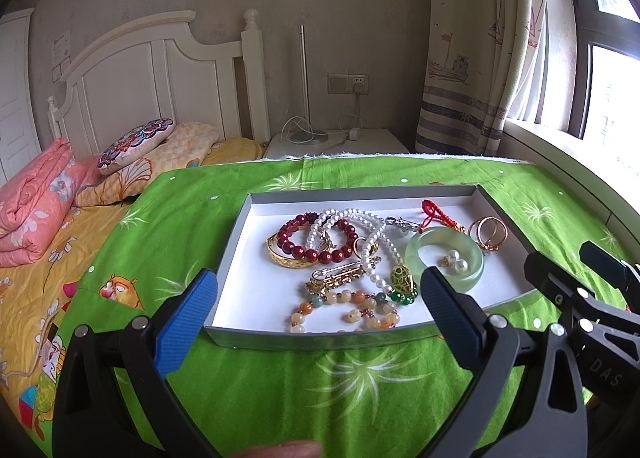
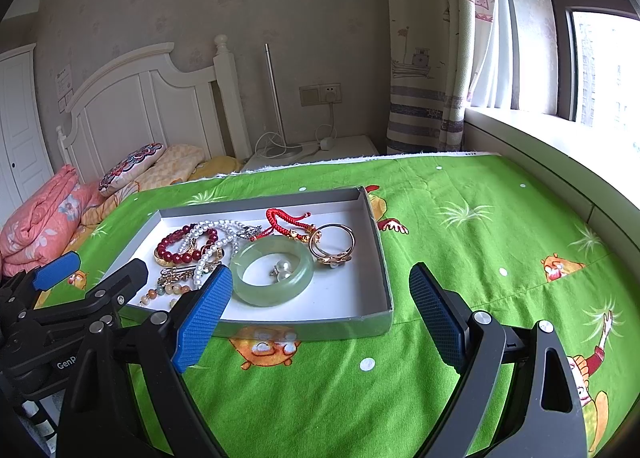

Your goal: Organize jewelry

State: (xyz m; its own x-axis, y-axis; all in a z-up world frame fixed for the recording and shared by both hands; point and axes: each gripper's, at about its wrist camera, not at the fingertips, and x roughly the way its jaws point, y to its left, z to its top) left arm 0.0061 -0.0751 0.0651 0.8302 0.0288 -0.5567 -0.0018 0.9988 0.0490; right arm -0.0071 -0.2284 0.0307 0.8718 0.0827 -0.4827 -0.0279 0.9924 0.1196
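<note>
A shallow grey box (image 1: 360,192) (image 2: 260,204) with a white floor lies on the green cloth and holds tangled jewelry. In it are a pale jade bangle (image 1: 476,266) (image 2: 272,294) around two pearl earrings (image 1: 458,260) (image 2: 282,270), a dark red bead bracelet (image 1: 320,254) (image 2: 180,256), a pearl necklace (image 1: 352,214) (image 2: 216,226), a red cord (image 1: 434,210) (image 2: 280,218) and gold rings (image 1: 488,232) (image 2: 334,242). My left gripper (image 1: 320,314) (image 2: 96,270) hovers open at the box's near edge. My right gripper (image 2: 320,318) (image 1: 568,262) stands open by the near right corner. Neither holds anything.
The green cartoon-print cloth (image 2: 460,242) covers the surface, with bare room right of the box. A bed with a pink quilt (image 1: 36,210) and pillows lies to the left. A white nightstand (image 1: 360,142) with a lamp stands behind. Curtain and window sill run along the right.
</note>
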